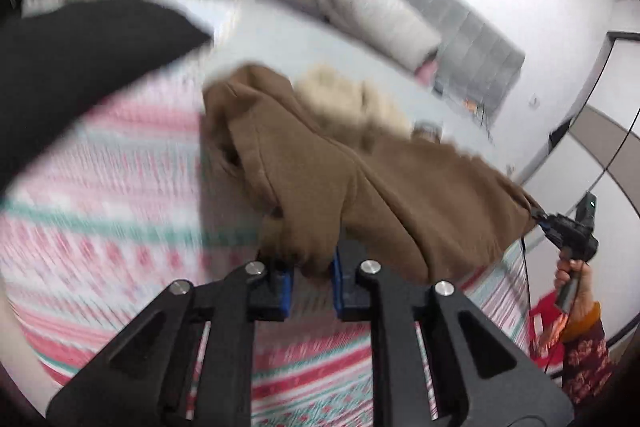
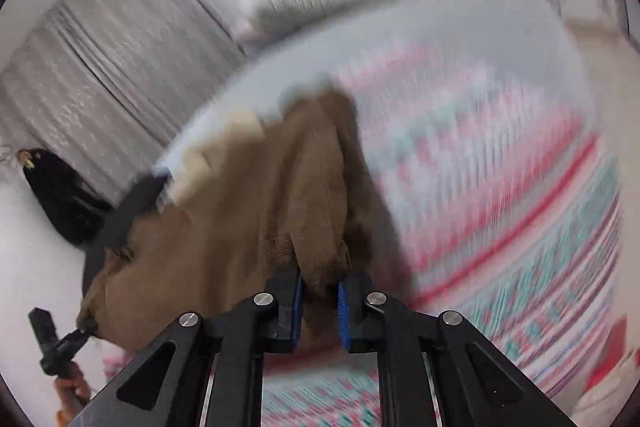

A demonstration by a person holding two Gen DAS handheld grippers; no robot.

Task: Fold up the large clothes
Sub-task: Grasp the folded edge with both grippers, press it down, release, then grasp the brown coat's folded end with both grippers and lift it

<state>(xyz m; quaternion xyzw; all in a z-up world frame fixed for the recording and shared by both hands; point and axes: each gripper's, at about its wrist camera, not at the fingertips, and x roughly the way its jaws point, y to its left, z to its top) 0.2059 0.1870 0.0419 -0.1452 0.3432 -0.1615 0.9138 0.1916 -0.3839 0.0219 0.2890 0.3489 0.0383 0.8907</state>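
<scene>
Left tongs (image 1: 312,281) & right tongs (image 2: 320,307) each pinching brown garment (image 1: 360,179) edge, lifted off bed (image 1: 120,207) to spread for folding.

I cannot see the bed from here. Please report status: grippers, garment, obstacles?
Left gripper and right gripper both shut on brown garment. Garment lifted off patterned bedspread. Cream fabric behind; nothing blocking.

Rumpled brown garment (image 1: 320,171), lifted off bedspread
</scene>
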